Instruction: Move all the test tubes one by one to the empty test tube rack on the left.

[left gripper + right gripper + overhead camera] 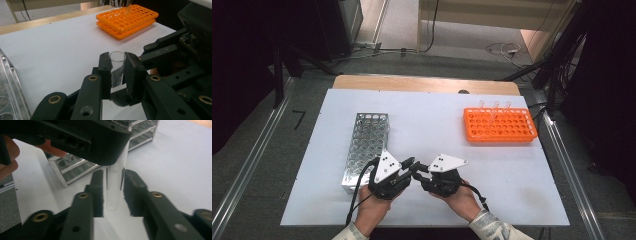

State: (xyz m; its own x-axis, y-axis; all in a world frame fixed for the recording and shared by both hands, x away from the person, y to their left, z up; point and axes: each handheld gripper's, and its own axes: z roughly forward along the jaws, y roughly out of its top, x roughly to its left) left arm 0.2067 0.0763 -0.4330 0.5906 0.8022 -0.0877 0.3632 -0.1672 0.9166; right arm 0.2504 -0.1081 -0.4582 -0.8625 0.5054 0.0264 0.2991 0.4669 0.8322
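1. A white sheet covers a wooden table whose bare edge shows along the far side. Grey floor lies around it, with metal rails at both sides, cables on the floor beyond the far edge, and dark equipment in both far corners.

2. The clear glass test tube is near the front middle of the sheet, where the two grippers meet. In the left gripper view its open mouth is at the top and its rounded bottom lies low between the jaws; in the right gripper view the long axis also runs roughly straight up and down the picture, rounded end lowest.

3. The left gripper is clamped on the tube, both pads pressed against the glass just below the rim.

4. The right gripper has the lower part of the tube between its jaws; thin gaps show between pads and glass on both sides, so it is loosened and not pressing.

5. A metal tube rack lies on the sheet left of the hands, its near end just beside the left gripper.

6. An orange tube rack sits at the far right, well apart from the hands, with three clear tubes standing along its far edge.

7. The sheet between the grippers and the orange rack is bare.
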